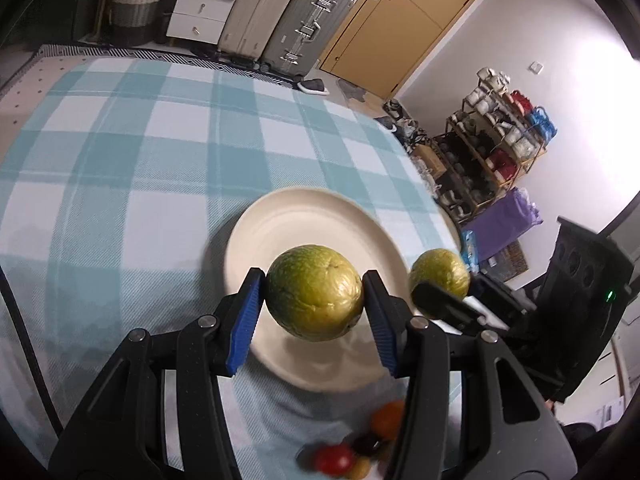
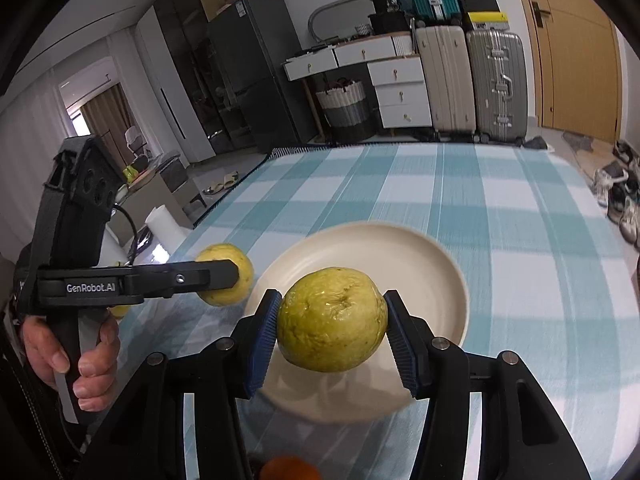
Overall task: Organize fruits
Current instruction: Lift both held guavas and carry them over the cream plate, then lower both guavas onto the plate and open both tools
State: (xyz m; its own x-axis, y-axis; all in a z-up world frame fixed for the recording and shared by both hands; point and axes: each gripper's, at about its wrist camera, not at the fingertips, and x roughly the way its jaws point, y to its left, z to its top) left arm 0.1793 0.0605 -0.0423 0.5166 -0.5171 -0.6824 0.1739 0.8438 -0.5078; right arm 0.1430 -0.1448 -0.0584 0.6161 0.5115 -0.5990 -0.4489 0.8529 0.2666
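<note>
In the left wrist view, my left gripper [image 1: 314, 280] is shut on a round yellow-green fruit [image 1: 315, 308], held in the air above the near part of a cream plate [image 1: 304, 212]. The right wrist view shows my right gripper [image 2: 332, 300] shut on a second yellow-green fruit [image 2: 332, 332] over the same plate [image 2: 404, 256]. Each view also catches the other gripper from the side: the right gripper [image 1: 430, 294] with its fruit [image 1: 440, 268], and the left gripper [image 2: 228, 276] with its fruit [image 2: 224, 254]. The plate is bare.
A blue-and-white checked cloth [image 1: 140, 168] covers the table. Small red, dark and orange tomatoes [image 1: 360, 448] lie near the front edge, and an orange fruit [image 2: 290, 470] shows below the right gripper. A hand [image 2: 88, 356] grips the left handle. Suitcases [image 2: 472, 88] and drawers stand beyond the table.
</note>
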